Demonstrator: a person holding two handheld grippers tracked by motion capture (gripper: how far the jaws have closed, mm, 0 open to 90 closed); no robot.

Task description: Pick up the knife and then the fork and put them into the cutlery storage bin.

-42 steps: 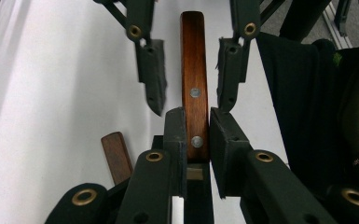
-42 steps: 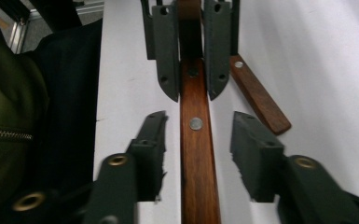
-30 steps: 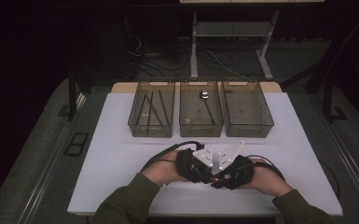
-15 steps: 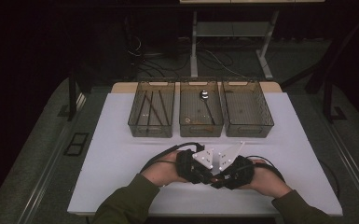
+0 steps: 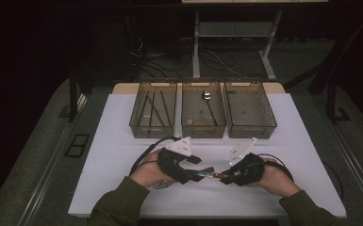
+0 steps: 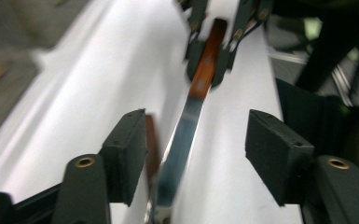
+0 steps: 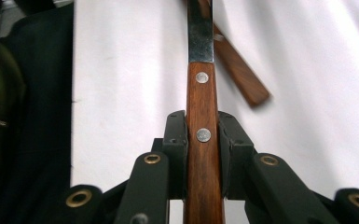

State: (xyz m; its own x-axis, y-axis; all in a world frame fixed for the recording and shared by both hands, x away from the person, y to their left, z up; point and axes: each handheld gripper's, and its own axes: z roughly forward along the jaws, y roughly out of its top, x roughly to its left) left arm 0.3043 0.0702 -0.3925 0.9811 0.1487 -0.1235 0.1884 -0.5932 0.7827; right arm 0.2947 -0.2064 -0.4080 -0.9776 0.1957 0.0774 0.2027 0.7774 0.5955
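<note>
Knife (image 5: 212, 175) with riveted wooden handle and metal blade lies level over the white table (image 5: 118, 155), near the front edge, between the two grippers; taken as the landmark for what follows

Left of knife: left gripper (image 5: 193, 173), held in the person's left hand (image 5: 148, 172). Jaws have just been opening. Left gripper view: blade (image 6: 179, 140) runs up the gap between the two black pads (image 6: 128, 149), clear space on both sides, neither pad pressing on it. So jaws apart, nothing clamped. That view is blurred. A second brown wooden piece (image 6: 151, 140) shows just behind the left pad; what it belongs to cannot be told there. Fork tines (image 5: 158, 185) peek out on the table just in front of the left hand, left of the knife

At knife: right gripper view shows the handle (image 7: 204, 140) with two rivets running straight between the pads, blade beyond. Another wooden handle (image 7: 240, 70) lies on the table past it, crossing under the blade at a slant

Right of knife: right gripper (image 5: 226, 176) in the right hand (image 5: 271, 176), jaws clamped on the wooden handle from both sides

Behind knife, well apart toward the far edge: three clear bins in a row. Left bin (image 5: 136, 123) holds thin dark sticks, middle bin (image 5: 188, 127) holds a spoon (image 5: 207, 99), right bin (image 5: 264, 123)
</note>
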